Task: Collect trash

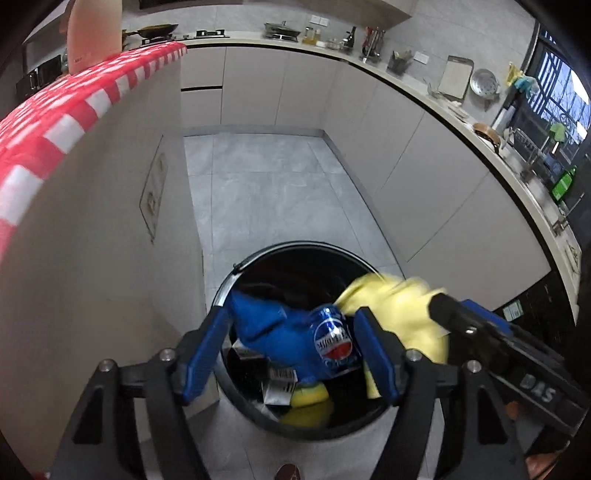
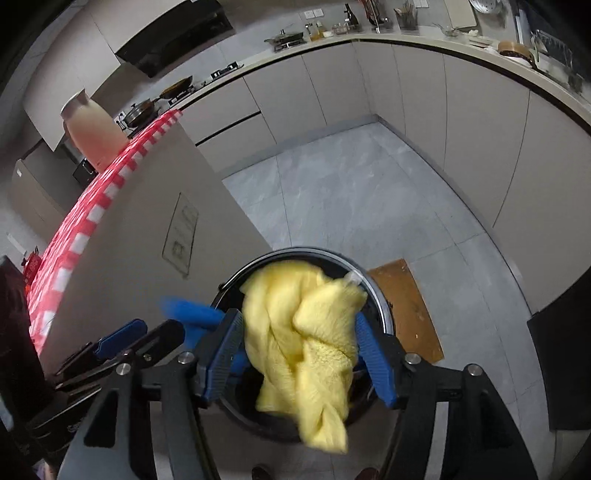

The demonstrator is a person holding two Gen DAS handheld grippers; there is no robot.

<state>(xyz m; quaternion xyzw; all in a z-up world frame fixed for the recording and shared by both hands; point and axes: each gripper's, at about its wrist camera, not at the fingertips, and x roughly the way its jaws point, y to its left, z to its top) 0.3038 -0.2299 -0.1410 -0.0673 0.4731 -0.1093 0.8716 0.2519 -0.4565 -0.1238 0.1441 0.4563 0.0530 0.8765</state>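
both claws spread over the bin (image 1: 236, 275) — left gripper (image 1: 291, 354) above the blue cloth (image 1: 273, 332) and can (image 1: 334, 343), right gripper (image 2: 299, 354) around the yellow cloth (image 2: 295, 332), pads seemingly off it — straight below lies the bin.

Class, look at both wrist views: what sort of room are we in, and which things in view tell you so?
Most likely a home kitchen. A long countertop runs above plain cabinets, a gas hob carries pans, and a sink area sits by the window. A black trash bin stands on the tiled floor.
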